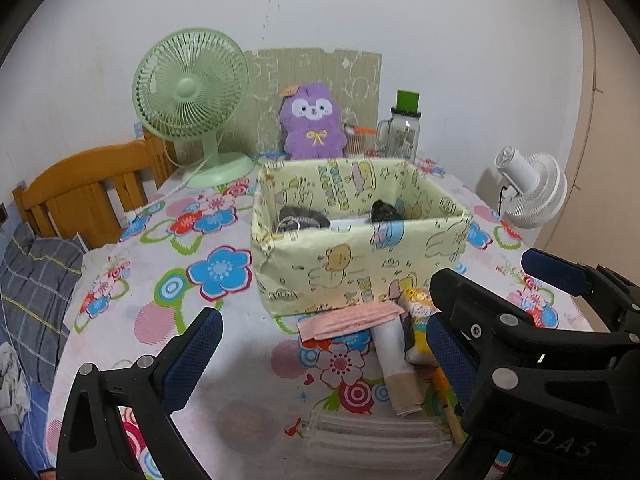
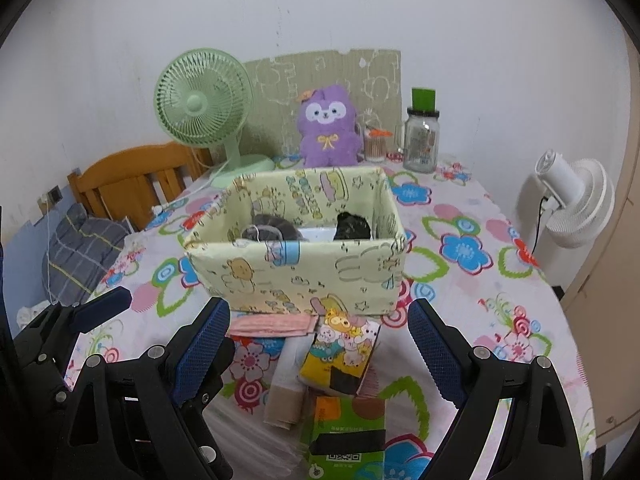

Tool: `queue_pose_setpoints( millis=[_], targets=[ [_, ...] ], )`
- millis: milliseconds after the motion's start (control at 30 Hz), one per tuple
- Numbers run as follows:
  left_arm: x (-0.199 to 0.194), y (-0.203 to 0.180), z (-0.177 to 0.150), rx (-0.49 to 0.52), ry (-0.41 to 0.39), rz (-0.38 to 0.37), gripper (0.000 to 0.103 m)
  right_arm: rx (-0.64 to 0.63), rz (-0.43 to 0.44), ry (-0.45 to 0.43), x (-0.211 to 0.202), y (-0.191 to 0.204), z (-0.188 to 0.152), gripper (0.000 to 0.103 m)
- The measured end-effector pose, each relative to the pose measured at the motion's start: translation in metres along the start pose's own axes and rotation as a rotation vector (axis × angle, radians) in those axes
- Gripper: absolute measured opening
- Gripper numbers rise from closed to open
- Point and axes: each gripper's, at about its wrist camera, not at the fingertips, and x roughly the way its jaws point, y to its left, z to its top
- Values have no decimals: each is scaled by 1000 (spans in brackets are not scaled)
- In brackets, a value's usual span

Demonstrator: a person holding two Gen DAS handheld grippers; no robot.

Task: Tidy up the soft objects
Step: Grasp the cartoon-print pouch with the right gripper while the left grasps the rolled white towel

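A yellow cartoon-print box [image 1: 352,268] [image 2: 304,276] stands mid-table and holds dark soft items [image 1: 300,216] [image 2: 352,226]. In front of it lie a pink folded cloth [image 1: 352,320] [image 2: 272,325], a white and beige roll [image 1: 396,364] [image 2: 286,384], a yellow cartoon tissue pack [image 2: 344,352] [image 1: 418,332] and a green tissue pack [image 2: 346,436]. My left gripper [image 1: 324,360] is open and empty over these items. My right gripper [image 2: 320,352] is open and empty above the yellow pack; it also shows in the left wrist view [image 1: 504,312].
A green fan [image 1: 192,92], a purple plush [image 1: 312,124], a glass jar with a green lid [image 1: 404,132] and a cardboard sheet stand at the table's back. A white fan [image 2: 576,200] is right of the table. A wooden headboard [image 1: 84,188] and bedding are on the left.
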Motion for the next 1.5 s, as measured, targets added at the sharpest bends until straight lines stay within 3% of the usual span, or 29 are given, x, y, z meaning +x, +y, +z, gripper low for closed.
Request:
queue_pose_setpoints(
  millis=[567, 1067, 1267, 1333, 1500],
  targets=[
    [47, 2, -11, -5, 125, -7, 103, 26, -4, 122, 48, -11, -12, 92],
    [76, -1, -14, 6, 204, -5, 102, 55, 10, 202, 79, -19, -19, 84],
    [82, -2, -19, 11, 227, -4, 102, 58, 21, 235, 88, -19, -23, 64],
    [82, -2, -19, 8, 228, -9, 102, 54, 16, 234, 88, -19, -23, 53],
    [83, -4, -17, 8, 225, -10, 102, 65, 26, 226, 87, -21, -23, 45]
  ],
)
